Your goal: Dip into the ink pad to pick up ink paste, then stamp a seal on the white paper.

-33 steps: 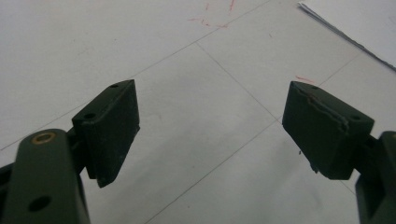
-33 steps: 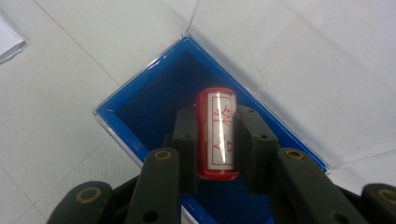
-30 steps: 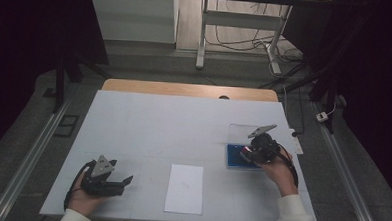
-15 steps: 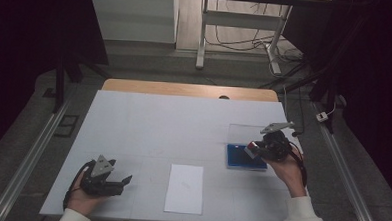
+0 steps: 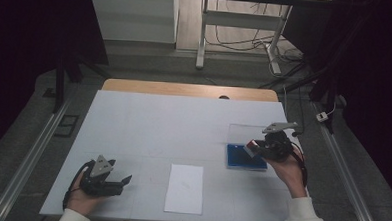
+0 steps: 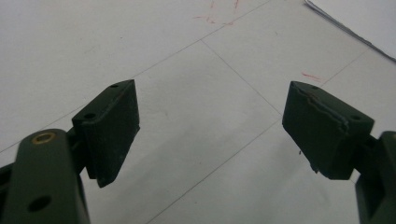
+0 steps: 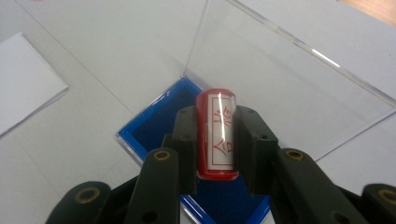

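Observation:
My right gripper (image 5: 256, 147) (image 7: 215, 140) is shut on a red stamp (image 7: 216, 135) with a white label, held above the blue ink pad (image 5: 244, 157) (image 7: 159, 126) at the table's right. The pad's clear lid (image 7: 299, 88) lies open behind it. A white sheet of paper (image 5: 184, 187) (image 7: 23, 84) lies at the front middle of the table. At the front left my left gripper (image 5: 118, 179) (image 6: 210, 126) rests low over the white tabletop, open, with nothing between its jaws.
The white table surface (image 5: 158, 124) has faint grid lines and small red marks (image 6: 219, 16). A wooden strip (image 5: 185, 89) runs along its far edge. Metal rails (image 5: 26, 158) flank the table; cables lie on the floor (image 5: 237, 39) beyond.
The right hand has lifted the stamp and shifted it slightly right and back over the ink pad. The left gripper has stayed put.

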A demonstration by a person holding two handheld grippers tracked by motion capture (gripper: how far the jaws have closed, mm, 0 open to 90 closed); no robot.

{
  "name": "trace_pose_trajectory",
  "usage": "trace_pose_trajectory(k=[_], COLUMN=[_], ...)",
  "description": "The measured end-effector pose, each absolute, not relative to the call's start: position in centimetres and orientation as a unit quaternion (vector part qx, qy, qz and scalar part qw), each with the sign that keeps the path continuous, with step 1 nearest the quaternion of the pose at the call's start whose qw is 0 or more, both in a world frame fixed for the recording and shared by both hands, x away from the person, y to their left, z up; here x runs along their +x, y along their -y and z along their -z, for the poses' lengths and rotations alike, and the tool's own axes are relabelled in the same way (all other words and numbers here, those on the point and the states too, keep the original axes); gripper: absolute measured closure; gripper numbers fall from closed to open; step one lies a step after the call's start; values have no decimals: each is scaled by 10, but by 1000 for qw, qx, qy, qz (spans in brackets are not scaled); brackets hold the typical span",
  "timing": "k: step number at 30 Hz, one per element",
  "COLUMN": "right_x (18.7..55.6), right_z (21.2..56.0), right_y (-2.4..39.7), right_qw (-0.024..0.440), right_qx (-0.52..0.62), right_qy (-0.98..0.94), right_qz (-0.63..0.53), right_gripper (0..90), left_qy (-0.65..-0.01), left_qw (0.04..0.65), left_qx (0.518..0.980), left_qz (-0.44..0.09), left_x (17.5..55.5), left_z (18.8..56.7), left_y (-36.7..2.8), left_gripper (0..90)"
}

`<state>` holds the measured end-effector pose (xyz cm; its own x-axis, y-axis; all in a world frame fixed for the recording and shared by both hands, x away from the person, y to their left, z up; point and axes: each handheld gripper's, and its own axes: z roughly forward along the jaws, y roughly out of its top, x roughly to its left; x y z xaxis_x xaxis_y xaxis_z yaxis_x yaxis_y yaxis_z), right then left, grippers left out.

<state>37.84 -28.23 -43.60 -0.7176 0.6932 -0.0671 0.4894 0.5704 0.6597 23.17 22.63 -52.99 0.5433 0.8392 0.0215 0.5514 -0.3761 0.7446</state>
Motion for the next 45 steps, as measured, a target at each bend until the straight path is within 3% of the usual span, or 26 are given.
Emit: trace_pose_trajectory(k=[24,45], right_x=[369,355], right_z=[425,421], right_y=[270,235], right_qw=[160,139], right_qx=[307,255], right_qy=[-876,-891], right_qz=[-337,-347], right_gripper=[699,699], left_qy=[-432,-431], left_qw=[353,355], left_qx=[804,803], left_qz=[-204,-208], left_x=[232,232], left_z=[530,529], left_y=[-227,-226], left_gripper=[191,192])
